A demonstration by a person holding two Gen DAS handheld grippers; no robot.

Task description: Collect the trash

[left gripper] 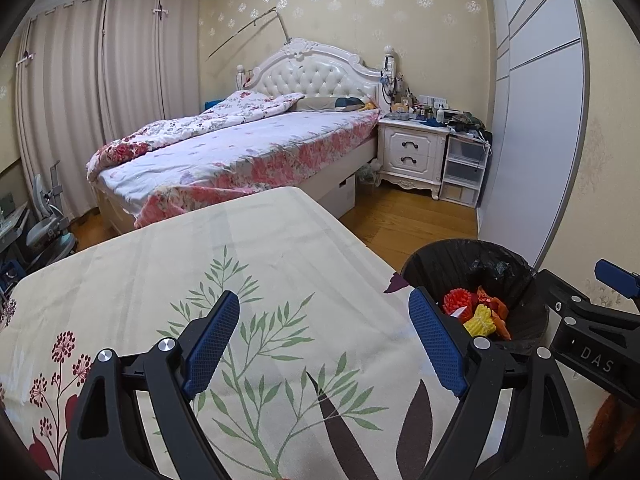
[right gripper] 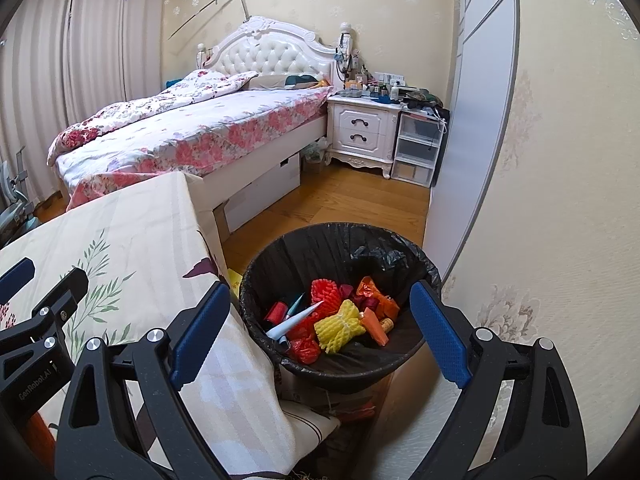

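Left gripper (left gripper: 324, 344) spread wide, nothing between its blue pads, poised over the cloth-covered table (left gripper: 168, 264). Beneath it only the printed green sprigs and dark leaves of the tablecloth — no litter lying on that stretch. Off to its right, just past the table's edge, the bin (left gripper: 436, 264) with its black liner, red and yellow scraps showing inside.

Right gripper (right gripper: 320, 324) likewise parted, empty, hanging above the near rim of the bin (right gripper: 260, 280), one finger over the draped corner of the table (right gripper: 120, 216), the other toward the wall side. Between those fingers, down in the liner: a yellow foam net (right gripper: 340, 326), a red foam net (right gripper: 326, 292), a crumpled orange wrapper (right gripper: 374, 292), a grey-blue paper cone (right gripper: 296, 320), a red cap (right gripper: 276, 312), an orange wedge (right gripper: 376, 328) touching a small cork (right gripper: 387, 324). All of it heaped together at the bottom, touching. Left gripper's black frame poking in at the left edge of this view.

Further out — wooden floor (right gripper: 340, 200), then the bed (right gripper: 192, 132) with its flowered pink-and-white cover and white tufted headboard. Beside the headboard a white nightstand (right gripper: 360, 132), top crowded with small things too tiny to tell apart. Clear plastic drawers (right gripper: 416, 152) just beside it. Pale curtains (left gripper: 100, 100) drawn along the left wall, patterned wallpaper behind.
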